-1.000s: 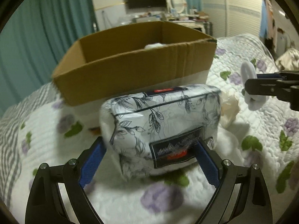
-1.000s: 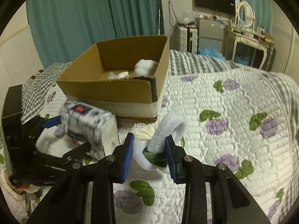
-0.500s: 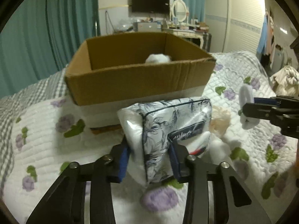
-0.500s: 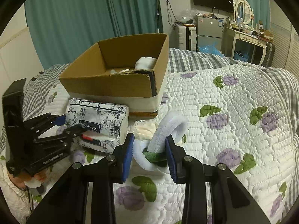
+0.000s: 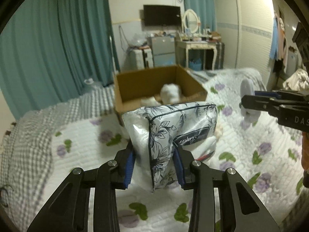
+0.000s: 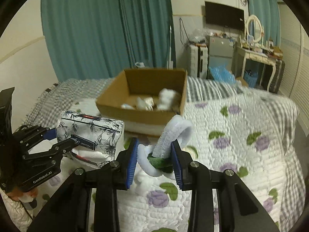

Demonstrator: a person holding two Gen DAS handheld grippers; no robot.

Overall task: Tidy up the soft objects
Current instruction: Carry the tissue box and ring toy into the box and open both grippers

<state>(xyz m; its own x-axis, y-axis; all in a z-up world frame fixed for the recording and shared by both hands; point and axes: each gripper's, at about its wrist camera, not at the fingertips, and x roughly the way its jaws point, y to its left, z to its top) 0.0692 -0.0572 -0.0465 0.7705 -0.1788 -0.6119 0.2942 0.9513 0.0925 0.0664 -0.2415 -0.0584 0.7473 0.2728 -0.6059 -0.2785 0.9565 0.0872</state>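
Note:
My left gripper is shut on a floral-print tissue pack and holds it lifted above the quilt; the pack also shows in the right wrist view. My right gripper is shut on a white fuzzy headband with a green part, held above the bed; it also shows in the left wrist view. An open cardboard box sits on the bed behind, with white soft items inside.
The flowered quilt covers the bed. A small white soft thing lies on it under my right gripper. Teal curtains, a dresser with mirror and a wardrobe stand beyond the bed.
My left gripper closed on the tissue pack and lifted it off the quilt. Both grippers rose and pulled back; the box now looks farther and its inside shows.

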